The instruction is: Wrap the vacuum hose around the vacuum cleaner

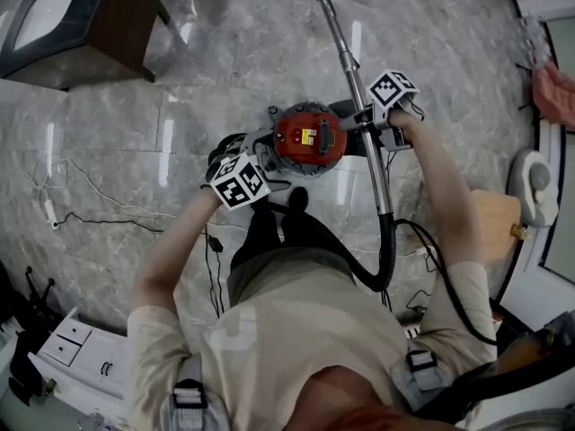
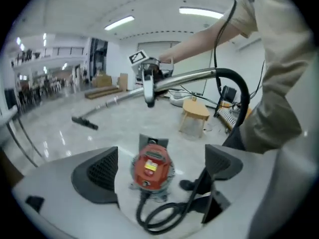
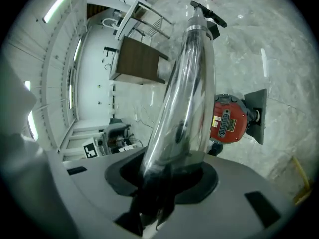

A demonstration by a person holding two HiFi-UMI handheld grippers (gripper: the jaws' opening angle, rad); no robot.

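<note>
Vacuum hose [image 1: 384, 257] is lying slack, not yet wrapped: it is running from the low end of the metal wand [image 1: 364, 97], looping over the floor [image 1: 180, 106] and reaching the red vacuum cleaner [image 1: 308, 139]. Right tongs [image 1: 362, 120] are clamping the wand partway along; left tongs [image 1: 260, 162] are gaping wide and empty, hovering just beside the vacuum cleaner. As I am judging it, the polished wand may be slipping or swinging in that single grip and toppling the vacuum cleaner, or the loop snagging the person's shoe [image 1: 297, 197].
</note>
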